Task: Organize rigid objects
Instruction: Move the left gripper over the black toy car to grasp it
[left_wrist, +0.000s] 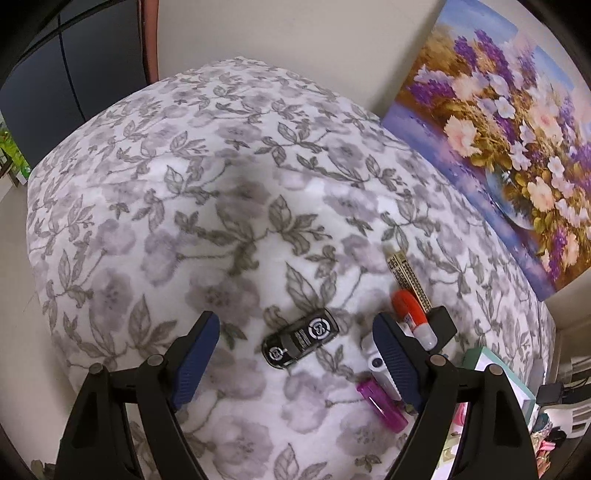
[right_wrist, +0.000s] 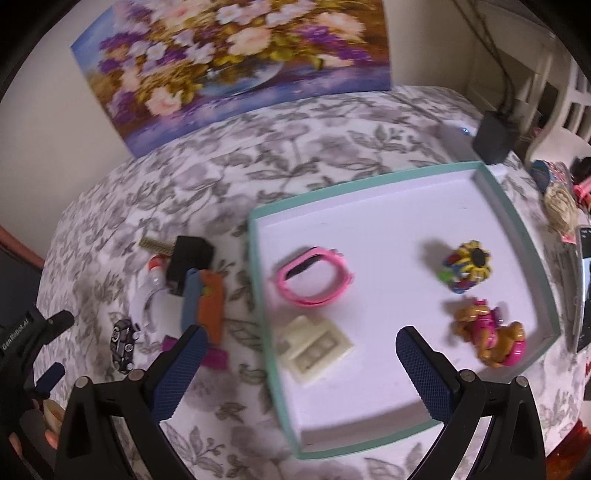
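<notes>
Currently, the left claw (left_wrist: 295, 360) hangs over the table (left_wrist: 155, 206), which is covered with a grey floral cloth; its jaws stand wide apart and nothing is between the pads. Directly ahead of it lies the black toy car (left_wrist: 300, 338), resting on the cloth with its long axis running diagonally in the left wrist view, from lower left to upper right. Which end is the front cannot be told. Just beside the right finger of this claw lie a magenta piece (left_wrist: 382, 404), a white piece (left_wrist: 378, 365) and a red-capped tube (left_wrist: 413, 319), whose long axis runs from upper left to lower right with the red end farther from the camera. A gold ruled strip (left_wrist: 408, 278) extends beyond the tube along nearly the same line, next to a black block (left_wrist: 443, 323). The right claw (right_wrist: 299, 369) is likewise spread open and empty, positioned above the near left part of the teal-rimmed tray (right_wrist: 271, 332). Inside the tray sit a pink band (right_wrist: 314, 282), a cream flat part (right_wrist: 317, 350), a yellow flower toy (right_wrist: 468, 266) and a pink and brown figure (right_wrist: 491, 332), all well apart. A flower painting (right_wrist: 229, 55) leans against the wall behind the table.
</notes>
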